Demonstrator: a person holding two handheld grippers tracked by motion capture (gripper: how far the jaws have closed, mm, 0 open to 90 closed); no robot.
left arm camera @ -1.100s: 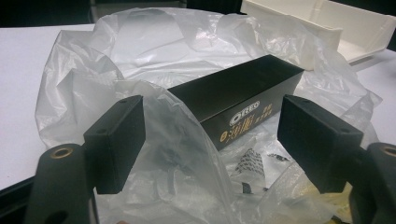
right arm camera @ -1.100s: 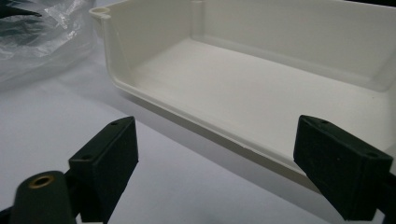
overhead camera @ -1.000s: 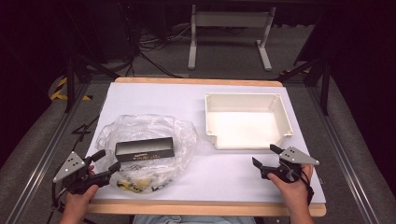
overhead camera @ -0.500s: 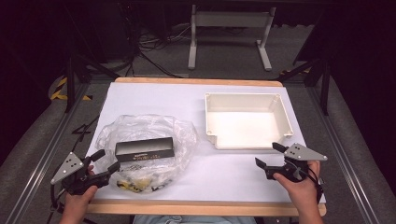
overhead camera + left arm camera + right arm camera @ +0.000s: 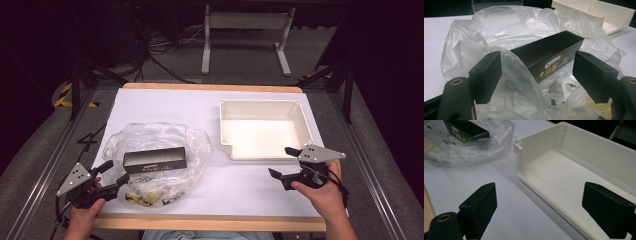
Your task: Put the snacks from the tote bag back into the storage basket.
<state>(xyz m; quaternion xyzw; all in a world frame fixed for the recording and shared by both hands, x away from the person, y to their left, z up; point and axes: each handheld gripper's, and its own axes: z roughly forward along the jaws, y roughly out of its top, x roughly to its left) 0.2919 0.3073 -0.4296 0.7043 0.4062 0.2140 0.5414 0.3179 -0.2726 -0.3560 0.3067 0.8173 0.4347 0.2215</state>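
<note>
A black box (image 5: 154, 160) with gold and white lettering lies in a clear, black-printed bag (image 5: 157, 145), left of a cream tray (image 5: 264, 106).

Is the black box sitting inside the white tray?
No, the black box lies on the clear plastic bag, left of the white tray.

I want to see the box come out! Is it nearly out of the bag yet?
Not yet. Nothing looks done: the black box lies in the clear plastic bag, and the white tray holds nothing. In hand: the left gripper, jaws open, points at the box without gripping it. The right gripper waits open by the tray. Taking the box out is left.
</note>
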